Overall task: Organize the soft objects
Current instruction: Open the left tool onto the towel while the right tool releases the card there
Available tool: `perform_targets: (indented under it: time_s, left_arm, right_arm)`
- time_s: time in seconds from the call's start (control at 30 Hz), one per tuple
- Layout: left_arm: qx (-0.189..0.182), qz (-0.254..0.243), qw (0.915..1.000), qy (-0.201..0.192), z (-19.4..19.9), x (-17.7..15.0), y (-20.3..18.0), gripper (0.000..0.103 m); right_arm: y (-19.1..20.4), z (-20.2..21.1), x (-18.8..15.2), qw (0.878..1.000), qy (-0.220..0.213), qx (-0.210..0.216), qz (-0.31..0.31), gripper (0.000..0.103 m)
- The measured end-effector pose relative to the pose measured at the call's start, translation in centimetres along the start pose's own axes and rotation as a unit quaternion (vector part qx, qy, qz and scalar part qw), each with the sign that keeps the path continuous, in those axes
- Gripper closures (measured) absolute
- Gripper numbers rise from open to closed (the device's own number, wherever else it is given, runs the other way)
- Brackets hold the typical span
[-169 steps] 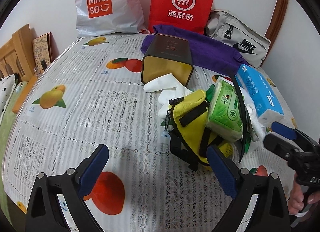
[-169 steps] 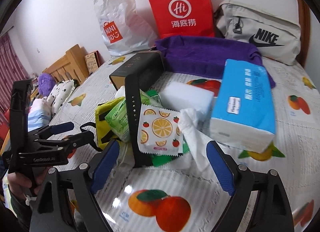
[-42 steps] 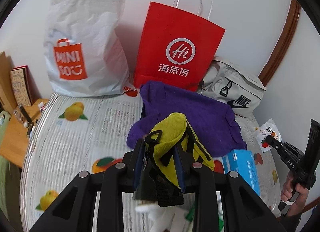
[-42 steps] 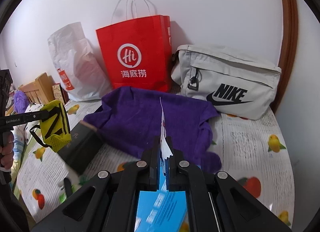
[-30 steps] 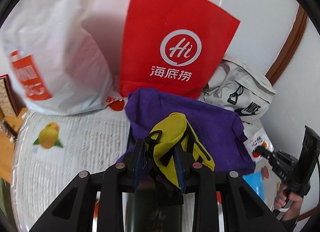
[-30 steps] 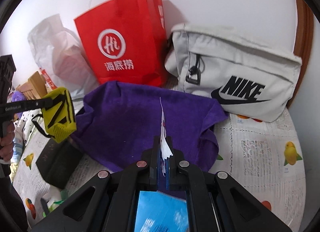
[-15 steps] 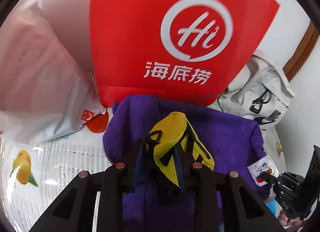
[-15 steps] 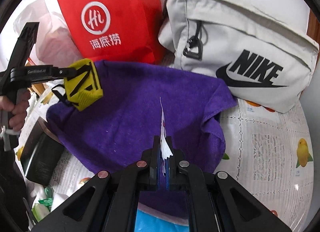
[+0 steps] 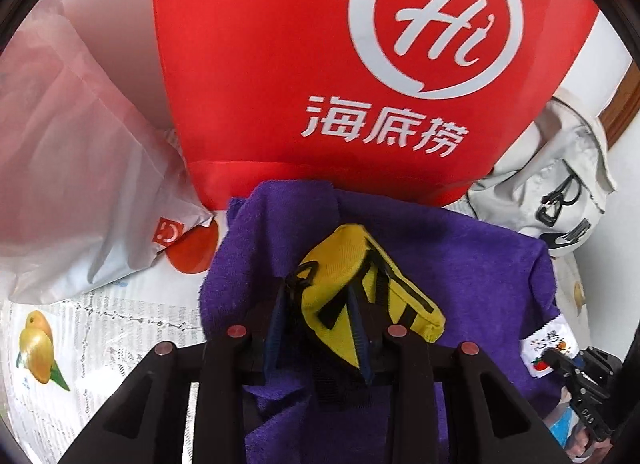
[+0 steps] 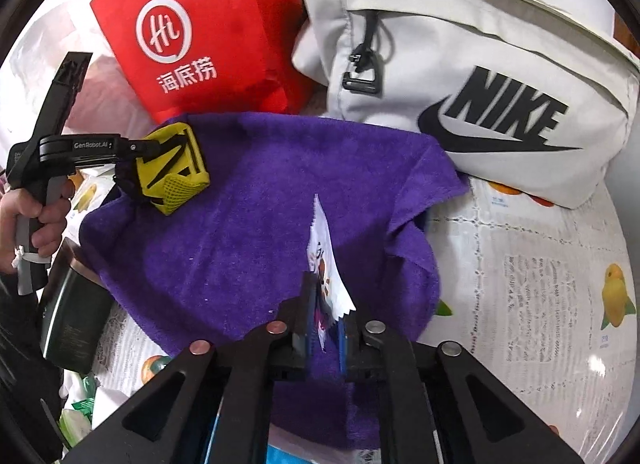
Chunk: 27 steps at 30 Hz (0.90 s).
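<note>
purple towel (image 10: 256, 232) open ahead, red bag (image 9: 320, 64), grey bag (image 10: 460, 76) behind

Likely a home bedroom, fruit-print bedcover (image 10: 560, 264), shopping bags (image 9: 280, 64), grey sling bag (image 10: 460, 44) against wall

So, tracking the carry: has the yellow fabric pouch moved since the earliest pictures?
Yes. The yellow fabric pouch, gripped by the left gripper, went from the tablecloth up over the purple towel.

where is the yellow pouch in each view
Left wrist view: yellow pouch at centre, shut in the left gripper, over the purple towel.
Right wrist view: yellow pouch at middle left, over the towel's left edge.
Shared landmark: the red paper bag behind the towel.
</note>
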<state>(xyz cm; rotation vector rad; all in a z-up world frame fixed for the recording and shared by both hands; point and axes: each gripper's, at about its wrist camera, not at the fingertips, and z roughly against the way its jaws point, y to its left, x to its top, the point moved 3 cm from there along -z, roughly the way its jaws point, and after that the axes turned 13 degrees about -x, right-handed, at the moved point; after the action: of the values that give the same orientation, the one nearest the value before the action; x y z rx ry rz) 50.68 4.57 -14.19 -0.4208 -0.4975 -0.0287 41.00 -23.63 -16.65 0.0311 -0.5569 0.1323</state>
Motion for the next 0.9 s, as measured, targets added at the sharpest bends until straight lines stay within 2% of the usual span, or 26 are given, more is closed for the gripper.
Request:
perform_targets:
  time_s: [0.03,0.07,0.1,0.2,0.3,0.4,0.6,0.67,0.73,0.9]
  left_arm:
    - [0.004,0.002,1.0,0.002,0.0,0.0,0.0,0.063]
    - [0.008,0.004,1.0,0.001,0.1,0.1,-0.1,0.053]
    - [0.002,0.006,1.0,-0.001,0.0,0.2,-0.3,0.048]
    - [0.0,0.01,0.9999,-0.005,0.7,0.3,-0.8,0.042]
    - [0.019,-0.002,0.9998,-0.006,1.6,0.2,-1.7,0.036]
    - [0.035,-0.008,0.9993,-0.01,2.9,-0.1,-2.2,0.033]
    - [0.087,-0.029,0.9952,-0.034,6.9,-2.0,-3.7,0.03]
    - [0.089,-0.038,0.9943,-0.045,8.3,-2.8,-3.7,0.03]
    - [0.087,-0.045,0.9931,-0.064,10.2,-3.8,-4.2,0.03]
    - [0.09,-0.057,0.9892,-0.1,14.0,-6.5,-4.5,0.03]
  right_arm:
    - [-0.2,0.1,0.0,1.0,0.002,0.001,-0.002,0.09]
    - [-0.2,0.1,-0.1,1.0,0.006,-0.001,-0.001,0.089]
    - [-0.2,0.1,-0.1,1.0,0.007,-0.004,0.001,0.084]
    - [-0.5,0.6,-0.1,1.0,-0.001,-0.011,0.003,0.062]
    - [-0.8,1.4,-0.2,1.0,-0.004,-0.007,-0.004,0.056]
    - [-1.1,2.3,-0.3,1.0,-0.007,-0.027,-0.006,0.045]
    - [-1.6,4.7,-1.1,0.999,0.002,-0.022,-0.024,0.045]
    - [-1.5,5.7,-1.6,0.999,0.004,-0.033,-0.024,0.044]
    - [-1.3,6.6,-2.1,0.999,0.003,-0.038,-0.025,0.035]
    - [-0.6,10.6,-3.6,0.997,-0.046,-0.038,-0.04,0.027]
